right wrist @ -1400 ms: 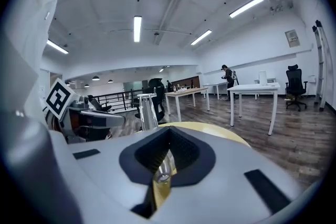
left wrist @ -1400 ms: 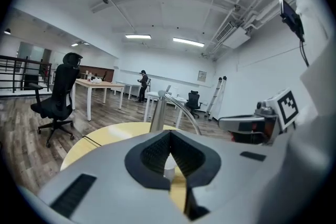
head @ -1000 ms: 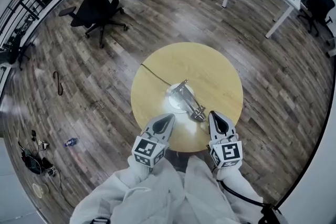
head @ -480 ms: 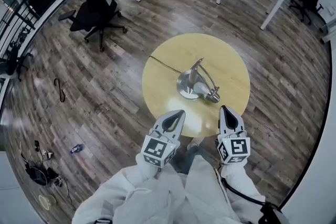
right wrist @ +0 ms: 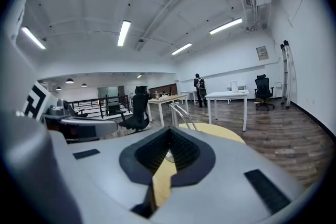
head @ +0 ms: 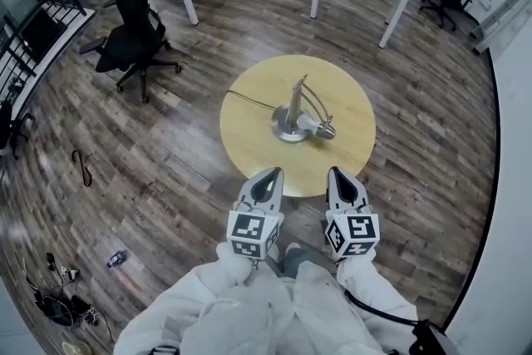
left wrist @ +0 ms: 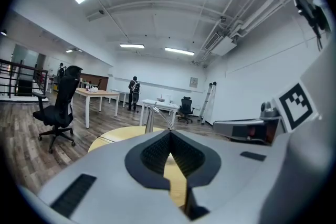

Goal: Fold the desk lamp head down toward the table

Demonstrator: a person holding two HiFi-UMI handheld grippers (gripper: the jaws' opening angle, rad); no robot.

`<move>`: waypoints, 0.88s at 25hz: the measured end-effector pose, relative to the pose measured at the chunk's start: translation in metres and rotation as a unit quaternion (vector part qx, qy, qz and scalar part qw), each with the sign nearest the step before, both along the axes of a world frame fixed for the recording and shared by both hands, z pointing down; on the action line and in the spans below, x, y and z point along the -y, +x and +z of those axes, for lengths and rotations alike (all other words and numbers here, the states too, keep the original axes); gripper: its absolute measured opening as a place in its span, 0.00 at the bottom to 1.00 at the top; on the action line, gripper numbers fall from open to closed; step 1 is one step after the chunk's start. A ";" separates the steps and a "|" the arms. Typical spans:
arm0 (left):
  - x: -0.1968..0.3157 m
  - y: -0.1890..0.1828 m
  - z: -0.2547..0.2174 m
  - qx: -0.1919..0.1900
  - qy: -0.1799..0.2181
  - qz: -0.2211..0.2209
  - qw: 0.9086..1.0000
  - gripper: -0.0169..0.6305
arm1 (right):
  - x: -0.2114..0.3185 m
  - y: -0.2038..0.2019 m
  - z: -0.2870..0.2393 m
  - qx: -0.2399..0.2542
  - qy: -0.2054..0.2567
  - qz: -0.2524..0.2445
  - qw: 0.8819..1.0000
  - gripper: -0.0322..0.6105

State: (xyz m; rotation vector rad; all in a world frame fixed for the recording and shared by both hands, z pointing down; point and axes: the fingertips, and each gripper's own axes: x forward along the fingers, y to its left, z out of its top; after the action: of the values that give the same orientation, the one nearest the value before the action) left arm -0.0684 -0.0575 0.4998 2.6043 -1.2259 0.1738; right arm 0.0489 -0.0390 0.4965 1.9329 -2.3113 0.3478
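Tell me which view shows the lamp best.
The head view. It shows the whole lamp from above, with base, arm and head, standing on the round table. The left gripper view shows only the lamp's upper arm rising behind the jaws. The right gripper view shows much the same, with the base mostly hidden.

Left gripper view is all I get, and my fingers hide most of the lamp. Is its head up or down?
Observer: Down. The head view shows the lamp head hanging low beside the base, far below the arm's top bend.
Operator: Am I touching it?
Observer: No. The left gripper and right gripper both sit at the table's near rim, with bare tabletop between them and the lamp.
Operator: Is the other one holding anything?
Observer: No, its fingers are pressed together on nothing.
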 end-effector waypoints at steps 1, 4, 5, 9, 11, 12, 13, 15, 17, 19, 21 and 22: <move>-0.003 -0.001 -0.001 0.001 0.000 -0.004 1.000 0.03 | -0.003 -0.002 -0.002 0.003 0.001 0.000 1.000 0.06; -0.012 0.002 -0.004 0.005 -0.004 -0.013 1.000 0.03 | -0.011 -0.007 -0.007 0.009 0.004 0.000 1.000 0.06; -0.016 0.004 -0.006 0.004 -0.004 -0.012 1.000 0.03 | -0.014 -0.009 -0.008 0.010 0.006 -0.003 1.000 0.07; -0.021 0.006 -0.010 0.009 -0.002 -0.013 1.000 0.03 | -0.019 -0.014 -0.008 0.011 0.009 -0.011 1.000 0.07; -0.022 0.007 -0.011 0.011 -0.002 -0.014 1.000 0.03 | -0.020 -0.014 -0.005 0.007 0.007 -0.014 1.000 0.06; -0.023 0.008 -0.011 0.013 -0.001 -0.015 1.000 0.03 | -0.020 -0.012 -0.004 0.006 0.007 -0.014 1.000 0.06; -0.023 0.008 -0.011 0.015 0.000 -0.016 1.000 0.03 | -0.020 -0.011 -0.004 0.006 0.008 -0.014 1.000 0.06; -0.022 0.008 -0.011 0.018 -0.001 -0.018 1.000 0.03 | -0.019 -0.009 -0.004 0.008 0.008 -0.014 1.000 0.06; -0.022 0.009 -0.008 0.022 -0.006 -0.021 1.000 0.03 | -0.018 -0.009 -0.004 0.009 0.009 -0.017 1.000 0.06; -0.020 0.011 -0.007 0.022 -0.009 -0.023 0.999 0.03 | -0.017 -0.009 -0.006 0.007 0.011 -0.019 1.000 0.06; -0.018 0.014 -0.008 0.023 -0.007 -0.023 0.999 0.03 | -0.015 -0.007 -0.008 0.005 0.014 -0.021 1.000 0.06; -0.017 0.016 -0.008 0.023 -0.006 -0.021 0.999 0.03 | -0.013 -0.006 -0.009 0.004 0.015 -0.021 1.000 0.06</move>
State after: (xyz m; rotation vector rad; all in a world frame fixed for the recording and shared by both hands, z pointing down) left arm -0.0524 -0.0401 0.4916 2.5744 -1.2908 0.2352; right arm 0.0430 -0.0256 0.4877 1.8966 -2.3731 0.3194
